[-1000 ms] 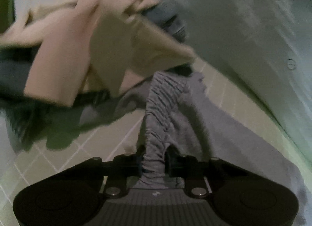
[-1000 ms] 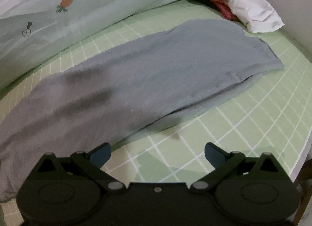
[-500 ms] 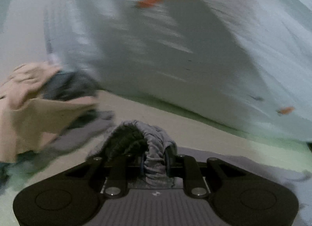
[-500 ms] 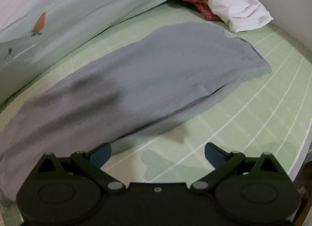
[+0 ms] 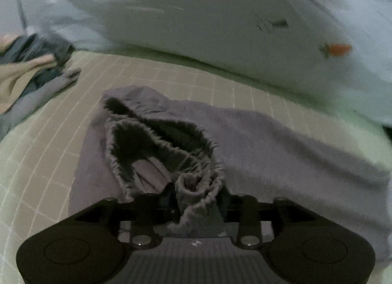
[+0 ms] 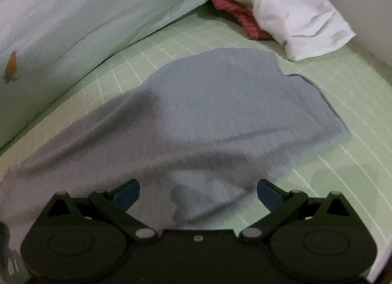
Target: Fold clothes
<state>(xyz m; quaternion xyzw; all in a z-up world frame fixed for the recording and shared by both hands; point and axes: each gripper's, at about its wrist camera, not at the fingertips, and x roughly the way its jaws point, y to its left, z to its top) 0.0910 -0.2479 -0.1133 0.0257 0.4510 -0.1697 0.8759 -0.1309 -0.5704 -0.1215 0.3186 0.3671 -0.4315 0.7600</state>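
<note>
Pinching the gathered waistband of the grey garment (image 5: 281,142), the left gripper (image 5: 196,200) has swung it from the clothes pile (image 5: 29,68) onto the mattress (image 6: 343,93) middle; the right gripper (image 6: 198,192), released, hovers over it, so flattening likely follows.

Grey garment (image 6: 220,102) lying on green grid-pattern sheet (image 6: 343,122), one end bunched.

Soft grey knit, mostly spread flat and long across the sheet, a few shallow wrinkles. Elastic gathered waistband (image 5: 196,181), probably trousers but blur makes it hard to tell, is pinched up and crumpled, opening gaping dark. Far end lies flat near the white and red cloths.
</note>
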